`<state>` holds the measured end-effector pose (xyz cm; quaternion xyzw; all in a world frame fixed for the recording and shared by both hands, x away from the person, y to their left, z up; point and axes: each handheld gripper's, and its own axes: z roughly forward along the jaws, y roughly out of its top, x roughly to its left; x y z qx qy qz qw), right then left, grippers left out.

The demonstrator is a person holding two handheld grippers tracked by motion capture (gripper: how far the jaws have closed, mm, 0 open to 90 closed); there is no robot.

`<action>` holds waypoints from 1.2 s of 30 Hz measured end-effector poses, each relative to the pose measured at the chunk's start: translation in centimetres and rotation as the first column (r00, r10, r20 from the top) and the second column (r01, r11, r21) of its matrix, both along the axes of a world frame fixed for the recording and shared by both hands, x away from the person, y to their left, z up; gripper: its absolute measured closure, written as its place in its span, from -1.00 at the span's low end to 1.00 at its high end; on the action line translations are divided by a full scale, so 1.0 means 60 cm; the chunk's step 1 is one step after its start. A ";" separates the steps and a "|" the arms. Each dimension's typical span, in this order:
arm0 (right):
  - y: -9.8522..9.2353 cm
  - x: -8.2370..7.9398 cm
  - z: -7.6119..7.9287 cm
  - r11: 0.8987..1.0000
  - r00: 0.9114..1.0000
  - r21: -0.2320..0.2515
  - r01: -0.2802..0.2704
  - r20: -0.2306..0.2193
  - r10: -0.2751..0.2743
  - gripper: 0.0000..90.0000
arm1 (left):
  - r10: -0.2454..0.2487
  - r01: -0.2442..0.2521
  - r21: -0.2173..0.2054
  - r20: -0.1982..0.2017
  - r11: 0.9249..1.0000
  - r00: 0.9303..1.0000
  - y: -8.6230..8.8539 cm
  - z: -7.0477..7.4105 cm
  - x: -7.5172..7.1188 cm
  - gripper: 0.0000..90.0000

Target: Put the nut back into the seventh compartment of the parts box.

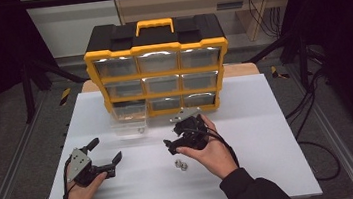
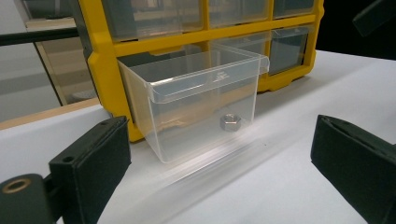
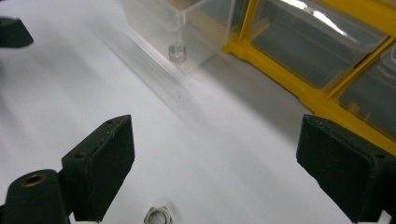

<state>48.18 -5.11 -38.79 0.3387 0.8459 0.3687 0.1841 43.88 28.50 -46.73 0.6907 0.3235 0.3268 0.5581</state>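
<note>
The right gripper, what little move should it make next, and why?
Probably lower the right gripper onto the loose nuts and close. Its jaws stand open and empty, one nut already lies in the pulled-out clear drawer, and the others wait on the table.

Open tongs (image 3: 212, 172), nut (image 3: 158, 216), clear drawer (image 3: 187, 23)

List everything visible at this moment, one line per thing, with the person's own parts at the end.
Drawer cabinet: one, yellow frame, black top, clear drawers, far side of table.
Pulled-out drawer: one, clear, standing out of the cabinet's bottom-left slot.
Nut in drawer: one, metal, at the drawer's front wall.
Loose nuts: a small cluster, metal, on the table near the right hand; count unclear.
Table: one, white.
Left tool: black, jaws apart, nothing between them.
Right tool: black, jaws apart, nothing between them, above the loose nuts.
</note>
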 end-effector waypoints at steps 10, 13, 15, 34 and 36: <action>-0.002 -0.013 -0.025 0.999 0.998 -0.045 -0.029 -0.048 0.026 -0.71 | -0.002 0.002 -0.002 0.004 1.000 1.000 0.001 0.000 0.000 -0.90; 0.001 -0.015 -0.030 0.998 0.997 -0.061 -0.034 -0.066 0.030 -0.72 | -0.002 0.002 -0.003 0.004 1.000 1.000 0.001 0.000 0.000 -0.90; 0.004 -0.017 -0.034 0.997 0.996 -0.068 -0.043 -0.074 0.038 -0.72 | -0.003 0.003 -0.002 0.007 1.000 1.000 0.001 0.000 0.000 -0.90; 0.010 -0.017 -0.056 0.992 0.987 -0.106 -0.063 -0.152 0.046 -0.74 | -0.007 0.007 -0.005 0.009 1.000 1.000 0.001 0.000 0.000 -0.90; 0.010 -0.018 -0.058 0.992 0.986 -0.110 -0.063 -0.159 0.045 -0.74 | -0.007 0.007 -0.006 0.010 1.000 1.000 0.001 0.001 -0.001 -0.90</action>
